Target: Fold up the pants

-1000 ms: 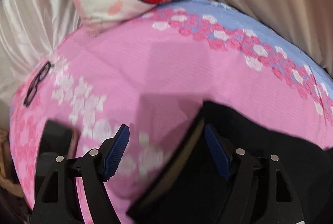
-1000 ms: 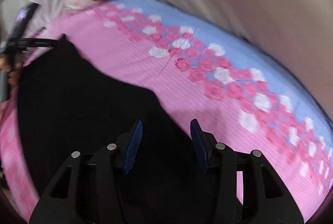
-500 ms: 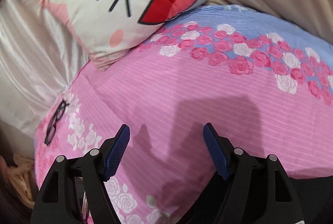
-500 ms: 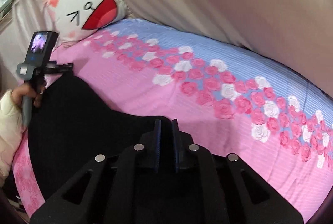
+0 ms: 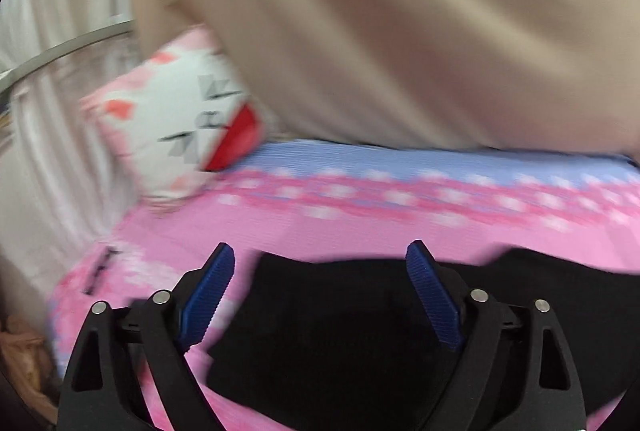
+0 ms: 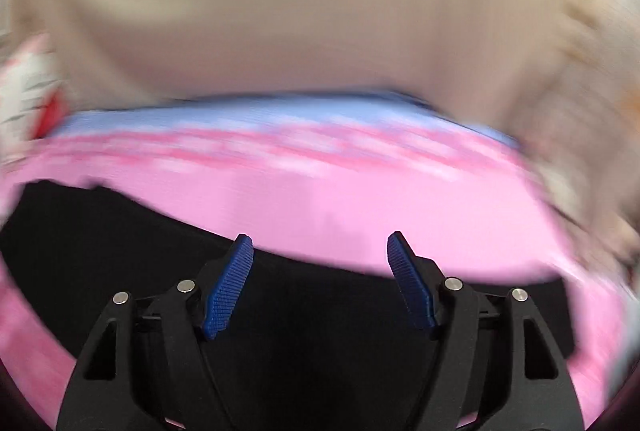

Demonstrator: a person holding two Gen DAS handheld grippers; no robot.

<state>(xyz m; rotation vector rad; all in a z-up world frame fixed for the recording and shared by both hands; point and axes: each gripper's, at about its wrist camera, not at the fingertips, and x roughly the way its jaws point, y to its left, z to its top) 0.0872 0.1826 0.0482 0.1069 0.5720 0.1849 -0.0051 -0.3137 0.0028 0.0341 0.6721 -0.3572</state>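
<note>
Left wrist view: left gripper [image 5: 320, 291] jaws released, just opened wider, nothing between; pants [image 5: 380, 335] flat on bed [image 5: 340, 231] at 6 o'clock. Right gripper [image 6: 320, 271] jaws just reopened, empty. Judgement: square edges, smooth creases before next fold

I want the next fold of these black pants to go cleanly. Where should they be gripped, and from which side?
Probably at the far edge of the black pants, where the cloth ends against the pink bedspread. That edge lies flat and free, so a pad can slide under from the far side. Both the left gripper and right gripper stand open, holding nothing.
</note>
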